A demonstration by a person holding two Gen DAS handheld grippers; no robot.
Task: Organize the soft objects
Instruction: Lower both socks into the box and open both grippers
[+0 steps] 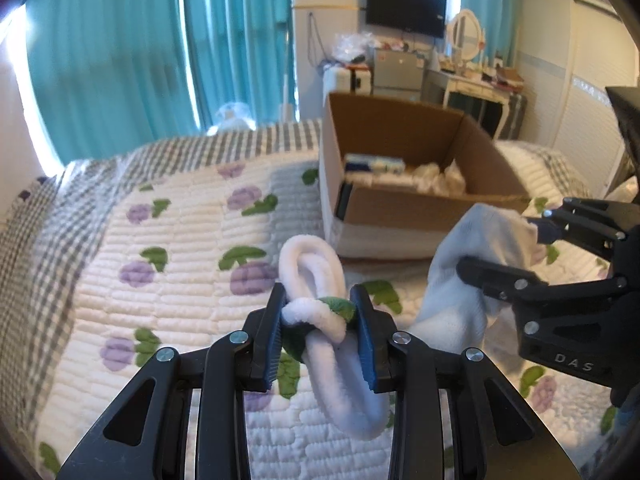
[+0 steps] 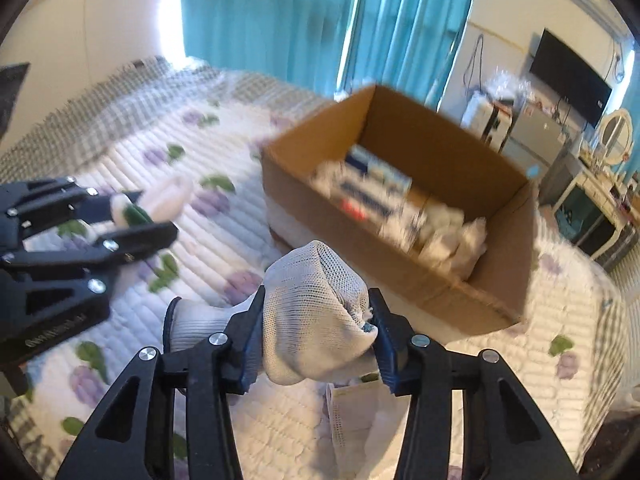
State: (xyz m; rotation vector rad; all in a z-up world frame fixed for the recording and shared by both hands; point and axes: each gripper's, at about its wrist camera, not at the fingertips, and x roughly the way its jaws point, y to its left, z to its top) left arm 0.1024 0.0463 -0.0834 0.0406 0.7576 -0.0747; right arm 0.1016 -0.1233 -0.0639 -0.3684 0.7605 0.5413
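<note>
My left gripper [image 1: 320, 322] is shut on a white fluffy sock with green patches [image 1: 316, 276], held above the quilt; it also shows in the right wrist view [image 2: 136, 210]. My right gripper [image 2: 316, 320] is shut on a white mesh-knit sock [image 2: 316, 304] and holds it above the bed; that sock hangs from it in the left wrist view [image 1: 472, 264]. An open cardboard box [image 1: 404, 208] stands on the bed beyond both grippers, with white soft items and blue-and-white packs inside [image 2: 376, 192].
The bed is covered by a white quilt with purple flowers [image 1: 168, 240]. Teal curtains [image 1: 120, 52] hang behind. A dresser with a mirror [image 1: 468, 80] and a wall TV [image 1: 404, 8] stand past the bed. A white cloth piece [image 2: 360, 412] lies under my right gripper.
</note>
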